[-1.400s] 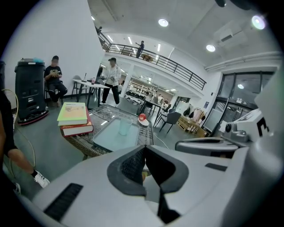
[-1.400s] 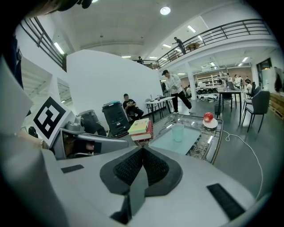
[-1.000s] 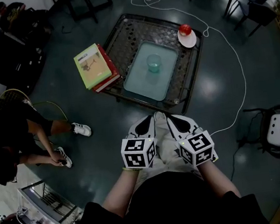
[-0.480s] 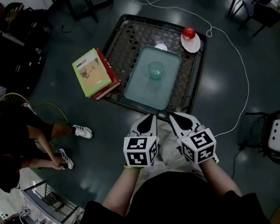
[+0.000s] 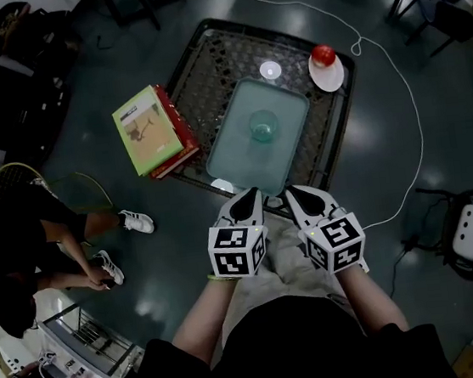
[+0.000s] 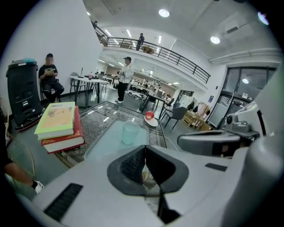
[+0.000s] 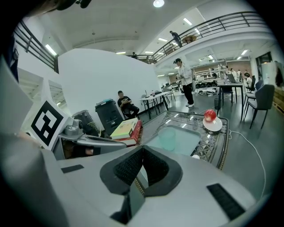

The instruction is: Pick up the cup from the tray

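A pale green translucent cup (image 5: pixel 263 126) stands upright in the middle of a light green tray (image 5: pixel 241 153) on a low glass table (image 5: pixel 209 69). The cup (image 6: pixel 131 132) shows ahead in the left gripper view, and the cup (image 7: pixel 167 137) also in the right gripper view. My left gripper (image 5: pixel 250 197) and right gripper (image 5: pixel 293 195) hover side by side just short of the table's near edge, well short of the cup. Both have their jaws shut with nothing between them.
Stacked books (image 5: pixel 151 130), green over red, lie at the table's left edge. A red apple on a white plate (image 5: pixel 325 65) sits at the far right corner. A white cable (image 5: pixel 406 103) runs across the floor on the right. A seated person (image 5: pixel 45 229) is at the left.
The head view has come closer to the table, so table and tray sit lower and nearer in it. Both grippers stay side by side and shut.
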A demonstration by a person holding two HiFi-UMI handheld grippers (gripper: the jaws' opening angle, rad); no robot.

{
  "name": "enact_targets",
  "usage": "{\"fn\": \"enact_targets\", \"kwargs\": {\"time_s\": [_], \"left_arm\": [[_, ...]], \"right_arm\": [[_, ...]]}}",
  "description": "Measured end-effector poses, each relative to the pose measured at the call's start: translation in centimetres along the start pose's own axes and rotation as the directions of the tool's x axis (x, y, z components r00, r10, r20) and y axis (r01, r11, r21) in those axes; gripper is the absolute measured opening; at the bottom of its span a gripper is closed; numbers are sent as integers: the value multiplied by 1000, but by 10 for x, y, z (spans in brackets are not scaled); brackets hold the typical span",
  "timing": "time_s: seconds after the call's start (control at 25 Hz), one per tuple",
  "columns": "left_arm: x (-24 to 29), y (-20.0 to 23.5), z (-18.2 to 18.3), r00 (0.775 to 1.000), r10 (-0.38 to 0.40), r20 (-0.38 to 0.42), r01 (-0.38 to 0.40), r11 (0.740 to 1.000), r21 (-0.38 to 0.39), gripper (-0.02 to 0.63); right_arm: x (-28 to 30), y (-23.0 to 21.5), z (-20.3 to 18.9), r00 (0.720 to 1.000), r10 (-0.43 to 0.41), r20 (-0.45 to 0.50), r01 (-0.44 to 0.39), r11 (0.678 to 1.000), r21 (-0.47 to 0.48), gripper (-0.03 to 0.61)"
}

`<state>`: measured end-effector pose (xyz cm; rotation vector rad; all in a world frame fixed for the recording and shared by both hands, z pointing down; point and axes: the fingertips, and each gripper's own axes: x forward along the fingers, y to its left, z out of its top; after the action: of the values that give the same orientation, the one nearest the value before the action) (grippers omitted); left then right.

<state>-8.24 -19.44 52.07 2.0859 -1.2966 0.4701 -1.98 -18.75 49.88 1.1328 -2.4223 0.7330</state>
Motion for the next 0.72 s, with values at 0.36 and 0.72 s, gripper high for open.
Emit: {"fn": "enact_targets", "kwargs": {"time_s": [0.36, 0.72], "left_arm": [[38, 23, 5, 1000, 16, -10, -16, 1000, 7, 11], [71, 39, 0, 999, 22, -43, -20, 999, 47, 42]], "right_arm": [[33, -22, 7, 1000, 1, -23, -1, 1000, 16, 9], [60, -36, 5, 999, -11, -51, 12, 999, 34, 9]]}}
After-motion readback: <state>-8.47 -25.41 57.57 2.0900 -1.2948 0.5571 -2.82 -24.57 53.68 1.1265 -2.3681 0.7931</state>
